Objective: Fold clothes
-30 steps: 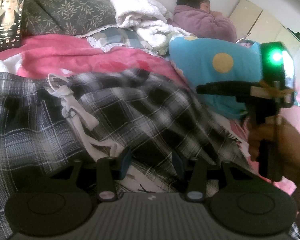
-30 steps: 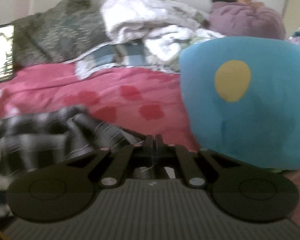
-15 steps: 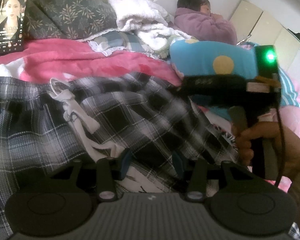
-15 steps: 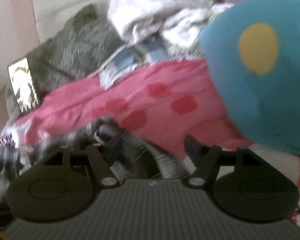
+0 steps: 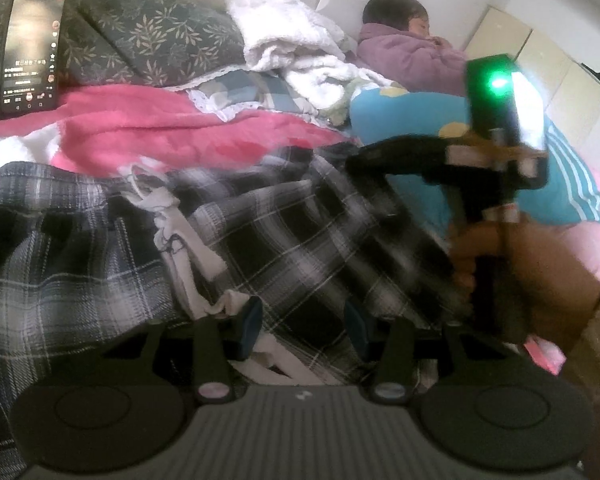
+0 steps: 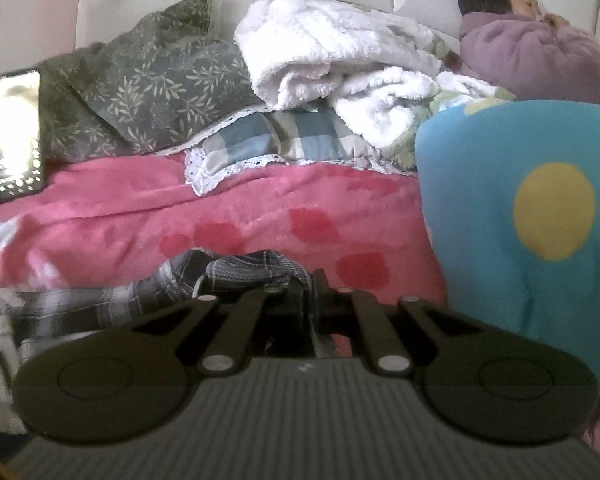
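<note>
A black, grey and white plaid garment (image 5: 284, 232) lies spread and rumpled over the near part of the bed, on a pink blanket (image 5: 148, 128). In the left wrist view it covers the bed from the left edge to past the middle, its cloth thrown into loose ridges and folds. A strip of white lining or inner fabric (image 5: 180, 248) runs down its middle, twisted and bunched, toward the near edge. The far right corner of the plaid rises off the blanket in a gathered peak (image 6: 256, 268), just beside the blue cushion (image 6: 500, 216).
</note>
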Available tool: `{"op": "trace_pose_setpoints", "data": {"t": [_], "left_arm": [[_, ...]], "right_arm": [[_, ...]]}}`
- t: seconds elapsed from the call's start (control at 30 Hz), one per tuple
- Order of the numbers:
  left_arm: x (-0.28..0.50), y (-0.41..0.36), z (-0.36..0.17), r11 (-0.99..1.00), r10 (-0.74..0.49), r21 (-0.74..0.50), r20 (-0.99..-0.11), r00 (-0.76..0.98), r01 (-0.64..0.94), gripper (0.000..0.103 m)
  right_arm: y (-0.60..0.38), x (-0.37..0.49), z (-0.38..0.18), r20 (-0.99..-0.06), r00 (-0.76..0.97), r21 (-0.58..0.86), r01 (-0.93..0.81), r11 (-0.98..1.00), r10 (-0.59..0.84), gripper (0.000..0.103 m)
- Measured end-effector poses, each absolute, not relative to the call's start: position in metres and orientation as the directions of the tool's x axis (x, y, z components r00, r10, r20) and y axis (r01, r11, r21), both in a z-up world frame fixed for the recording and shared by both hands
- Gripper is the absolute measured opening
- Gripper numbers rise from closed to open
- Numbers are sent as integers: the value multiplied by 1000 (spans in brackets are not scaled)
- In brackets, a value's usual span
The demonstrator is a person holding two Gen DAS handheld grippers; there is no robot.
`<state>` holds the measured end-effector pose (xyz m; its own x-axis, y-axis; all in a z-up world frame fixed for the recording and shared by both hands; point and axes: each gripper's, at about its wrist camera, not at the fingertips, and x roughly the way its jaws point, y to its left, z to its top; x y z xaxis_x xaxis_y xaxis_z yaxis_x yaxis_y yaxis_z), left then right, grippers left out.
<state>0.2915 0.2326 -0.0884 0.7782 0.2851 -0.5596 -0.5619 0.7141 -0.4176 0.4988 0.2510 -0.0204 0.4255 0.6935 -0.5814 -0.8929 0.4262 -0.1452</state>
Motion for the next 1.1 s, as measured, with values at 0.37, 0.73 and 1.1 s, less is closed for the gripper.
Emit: {"op": "trace_pose_setpoints", "data": {"t": [0.37,0.73,1.1], "left_arm": [[292,234,-89,709,288,-418,-564,774,-568,46],[285,234,-80,690,308,-435,-546,779,-578,48],[286,213,-66,726,312,-419,-507,803,-546,50]], "right_arm": [[272,516,-60,-659,403,-115,-888,445,635,11],[220,508,14,-647,405,-67,-875,480,646,93],[84,500,63,-609,523,-29,-766,642,596,97]]}}
